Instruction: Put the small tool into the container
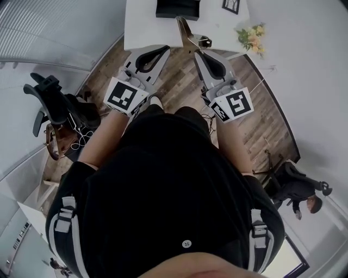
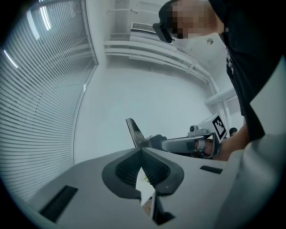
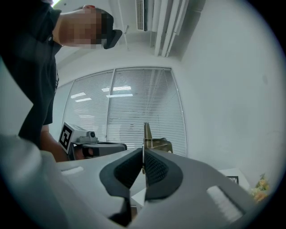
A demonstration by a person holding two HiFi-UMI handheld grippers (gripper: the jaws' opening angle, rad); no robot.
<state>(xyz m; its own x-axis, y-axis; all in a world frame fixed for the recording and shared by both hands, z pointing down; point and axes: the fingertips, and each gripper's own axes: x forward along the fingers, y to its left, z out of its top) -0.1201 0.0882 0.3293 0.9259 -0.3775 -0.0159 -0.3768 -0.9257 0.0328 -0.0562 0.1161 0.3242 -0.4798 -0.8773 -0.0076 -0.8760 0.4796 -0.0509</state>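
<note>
While the right gripper [image 1: 198, 50] pinches the small tool [image 1: 187, 33] between closed jaws, the left gripper [image 1: 165, 49] has its jaws together on nothing.

Seen from the head, the brass tool's long axis runs straight out of the jaws, and its narrow flat tip points away from the person toward the white table [image 1: 142, 27], where the black container [image 1: 178, 10] sits at the far side. The tip lies over the table's near edge, and the container is well beyond it. Both forearms reach forward from the body, with the grippers side by side and apart above the wooden floor [image 1: 179, 81]. A chair [image 1: 46, 100] stands well off to the left, and flowers [image 1: 251, 37] are at the table's right.
</note>
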